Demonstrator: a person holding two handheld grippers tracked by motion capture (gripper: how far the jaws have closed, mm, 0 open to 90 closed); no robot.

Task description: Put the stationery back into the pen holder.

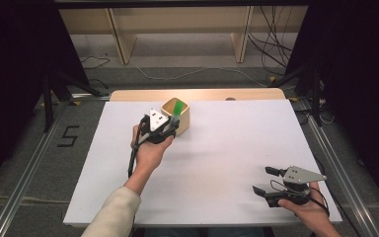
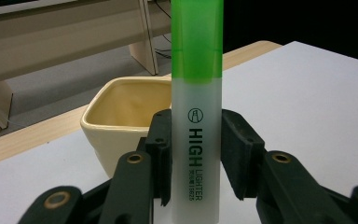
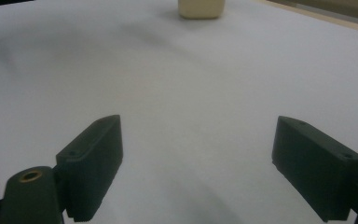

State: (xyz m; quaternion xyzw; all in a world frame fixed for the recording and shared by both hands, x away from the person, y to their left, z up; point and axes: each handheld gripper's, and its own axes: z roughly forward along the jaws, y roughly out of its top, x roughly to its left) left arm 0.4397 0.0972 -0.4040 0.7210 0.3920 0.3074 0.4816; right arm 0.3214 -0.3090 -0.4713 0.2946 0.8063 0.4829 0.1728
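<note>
One green-capped translucent highlighter (image 2: 196, 121) is pinched upright by the left gripper (image 1: 170, 126) beside one square cream ceramic cup (image 2: 121, 105) on the white table (image 1: 227, 148). The right gripper (image 3: 205, 163) is held with fingers spread, near the table's front right corner.

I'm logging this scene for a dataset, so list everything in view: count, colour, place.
highlighter: one, green cap with frosted white body, upright between the left gripper's fingers, beside the cup
cup: one, cream, squarish, far left-centre of the table
table: one, white top with a wooden far edge
shelving: pale wood, on the floor beyond the table
cables: several, on the floor behind
left gripper: black, shut on the highlighter
right gripper: black, open, near right corner
</note>
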